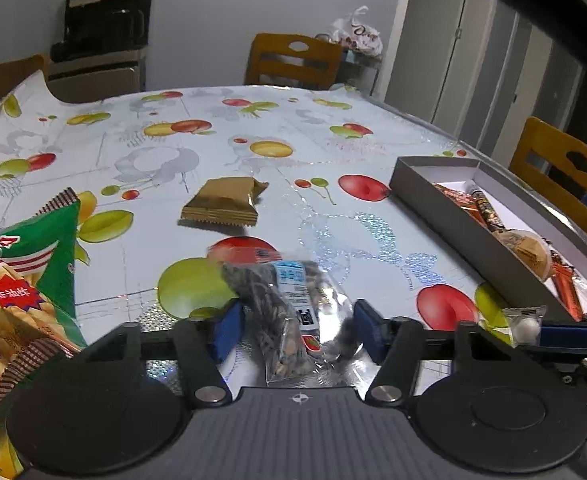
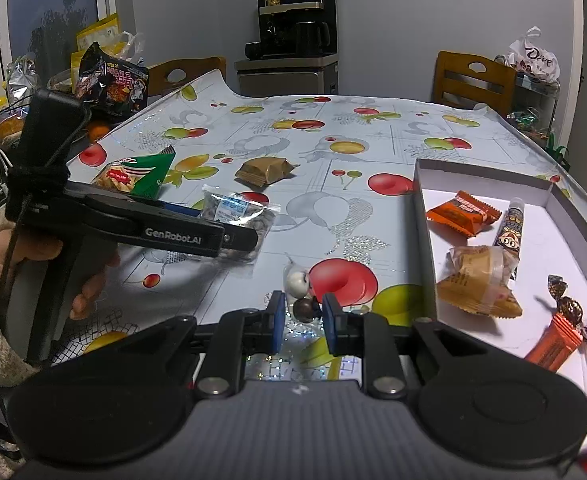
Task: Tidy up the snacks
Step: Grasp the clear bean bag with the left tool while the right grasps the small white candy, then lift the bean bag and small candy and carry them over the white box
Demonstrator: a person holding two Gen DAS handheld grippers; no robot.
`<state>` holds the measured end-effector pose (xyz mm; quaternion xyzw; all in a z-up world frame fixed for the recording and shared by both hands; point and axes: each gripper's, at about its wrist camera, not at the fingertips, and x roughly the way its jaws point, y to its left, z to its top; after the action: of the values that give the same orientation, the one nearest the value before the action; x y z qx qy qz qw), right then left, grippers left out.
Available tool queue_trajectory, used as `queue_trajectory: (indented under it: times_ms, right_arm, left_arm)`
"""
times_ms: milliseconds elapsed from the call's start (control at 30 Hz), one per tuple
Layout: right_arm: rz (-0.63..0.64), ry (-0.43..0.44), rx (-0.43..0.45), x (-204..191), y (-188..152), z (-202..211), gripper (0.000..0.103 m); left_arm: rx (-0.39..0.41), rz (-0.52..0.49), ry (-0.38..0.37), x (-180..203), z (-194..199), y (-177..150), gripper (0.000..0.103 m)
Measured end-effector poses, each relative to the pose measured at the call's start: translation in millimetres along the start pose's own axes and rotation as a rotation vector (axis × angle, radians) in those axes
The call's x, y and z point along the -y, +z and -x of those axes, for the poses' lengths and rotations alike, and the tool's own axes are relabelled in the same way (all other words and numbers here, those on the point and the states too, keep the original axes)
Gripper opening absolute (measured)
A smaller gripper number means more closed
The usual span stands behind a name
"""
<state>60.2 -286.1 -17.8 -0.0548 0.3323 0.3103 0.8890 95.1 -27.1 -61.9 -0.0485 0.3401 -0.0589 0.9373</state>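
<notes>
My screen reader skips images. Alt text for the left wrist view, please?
The left tool, open, straddles a clear bag of seeds on a fruit-print tablecloth. Nearby lie a tan wrapped snack and a grey box of snacks.

The worktop (image 2: 373,136) cover is pale white, printed with red, green and yellow fruit and silver glitter outlines. The chip bag (image 1: 21,280) is green with red-and-white striped edges. The wrapped biscuit pack (image 1: 223,202) is brown-gold. The seed packet (image 1: 289,312) is clear with a blue-and-white label. The box (image 2: 423,216) is grey outside, white inside. Each tool carries blue pads (image 1: 367,328) on black fingers.
</notes>
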Motion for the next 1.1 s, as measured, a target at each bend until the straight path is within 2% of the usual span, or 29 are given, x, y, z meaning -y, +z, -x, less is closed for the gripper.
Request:
queue_trajectory:
  times_ms: [100, 200, 300, 433, 700, 1100]
  right_arm:
    - [0.001, 0.001, 0.002, 0, 0, 1, 0.020]
    - [0.003, 0.004, 0.004, 0, 0, 2, 0.020]
    - [0.004, 0.007, 0.007, -1, 0, 2, 0.020]
    - [0.007, 0.009, 0.010, -2, -1, 2, 0.020]
    - [0.004, 0.015, 0.021, -3, -1, 4, 0.020]
    - [-0.007, 0.030, 0.097, -4, 7, 21, 0.020]
  left_arm:
    - [0.012, 0.003, 0.006, -1, 2, 0, 0.034]
    - [0.032, 0.010, -0.002, -3, 6, -1, 0.029]
    - [0.062, -0.027, 0.013, 1, 10, -1, 0.026]
    - [0.086, -0.065, 0.017, 7, 16, -1, 0.024]
    - [0.128, -0.058, 0.001, 7, 29, 1, 0.023]
    - [0.256, -0.096, -0.011, 24, 62, 17, 0.023]
